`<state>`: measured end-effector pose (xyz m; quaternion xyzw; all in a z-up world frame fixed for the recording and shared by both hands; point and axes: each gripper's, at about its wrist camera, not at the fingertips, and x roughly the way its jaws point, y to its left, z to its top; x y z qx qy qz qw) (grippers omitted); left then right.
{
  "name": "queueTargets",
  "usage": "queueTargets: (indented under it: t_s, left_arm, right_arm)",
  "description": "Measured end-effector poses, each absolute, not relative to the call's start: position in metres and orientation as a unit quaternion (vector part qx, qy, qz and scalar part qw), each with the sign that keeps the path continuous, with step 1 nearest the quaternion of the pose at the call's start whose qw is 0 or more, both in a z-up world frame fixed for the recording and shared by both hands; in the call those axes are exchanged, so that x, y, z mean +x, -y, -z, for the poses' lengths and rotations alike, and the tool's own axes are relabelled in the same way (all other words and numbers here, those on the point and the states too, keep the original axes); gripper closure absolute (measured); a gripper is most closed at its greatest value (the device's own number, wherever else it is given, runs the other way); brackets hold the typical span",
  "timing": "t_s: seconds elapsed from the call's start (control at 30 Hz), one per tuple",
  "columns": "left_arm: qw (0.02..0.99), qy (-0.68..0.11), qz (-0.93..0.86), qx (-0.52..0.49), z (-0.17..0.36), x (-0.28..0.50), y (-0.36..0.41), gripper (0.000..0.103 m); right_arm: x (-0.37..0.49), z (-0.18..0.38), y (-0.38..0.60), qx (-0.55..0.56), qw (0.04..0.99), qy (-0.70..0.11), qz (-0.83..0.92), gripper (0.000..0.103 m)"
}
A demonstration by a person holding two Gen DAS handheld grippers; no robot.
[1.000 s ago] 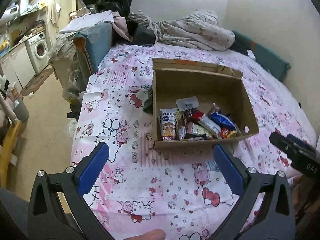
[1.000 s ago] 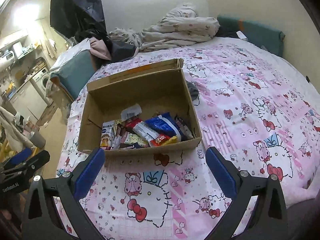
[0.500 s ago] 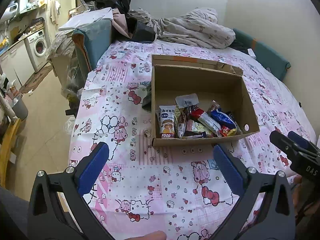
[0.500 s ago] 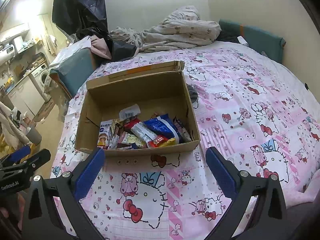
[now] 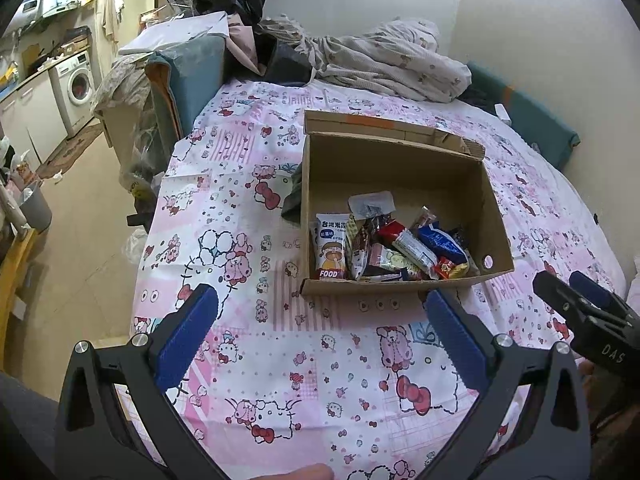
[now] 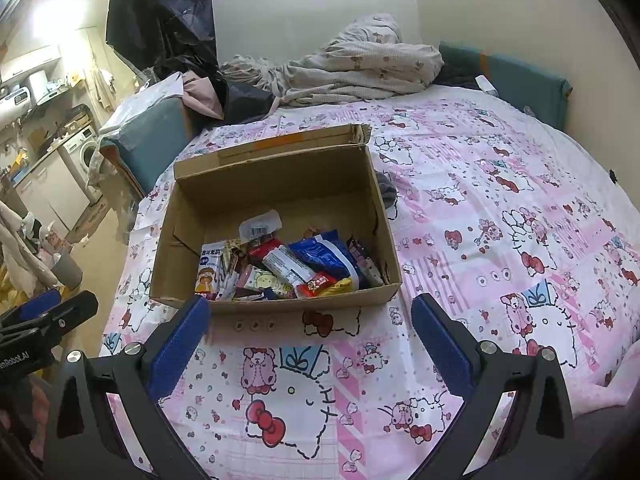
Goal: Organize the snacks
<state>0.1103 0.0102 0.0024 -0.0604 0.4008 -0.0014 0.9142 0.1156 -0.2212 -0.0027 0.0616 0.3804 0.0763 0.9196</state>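
sitting on a pink cartoon-print bedsheet [image 5: 248, 344], a cardboard box [image 5: 400, 168] lies with its long axis running left to right across both views, open top up, its far flap [image 6: 280, 144] folded back and standing behind the far wall. the snacks [image 6: 288, 264] are heaped along the near wall inside it: a white packet marked food [image 5: 330, 246] stands at the left end, a blue packet [image 6: 324, 258] lies slanted toward the right, and a small white packet [image 6: 260, 226] lies just behind the heap. a dark cloth [image 5: 294, 196] peeks out against the box's outer left side. a crumpled blanket [image 5: 384, 64] is piled well behind the box, with a teal cushion [image 6: 520, 84] by the wall. a washing machine [image 5: 78, 84] stands far off to the left. the left gripper [image 5: 320, 320] hovers spread wide and empty, just short of the box's near wall; the right gripper [image 6: 310, 324] likewise is spread, holding nothing. bare sheet lies between both grippers and the box.
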Motion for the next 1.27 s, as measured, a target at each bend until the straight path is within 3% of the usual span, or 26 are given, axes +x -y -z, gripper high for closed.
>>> queueTargets:
  t_s: [1.27]
  left_arm:
    - [0.913, -0.4, 0.006, -0.072, -0.0005, 0.112, -0.0078, 0.0]
  right_arm:
    - [0.1101, -0.0039, 0.2155, 0.043, 0.93, -0.358, -0.072, 0.0]
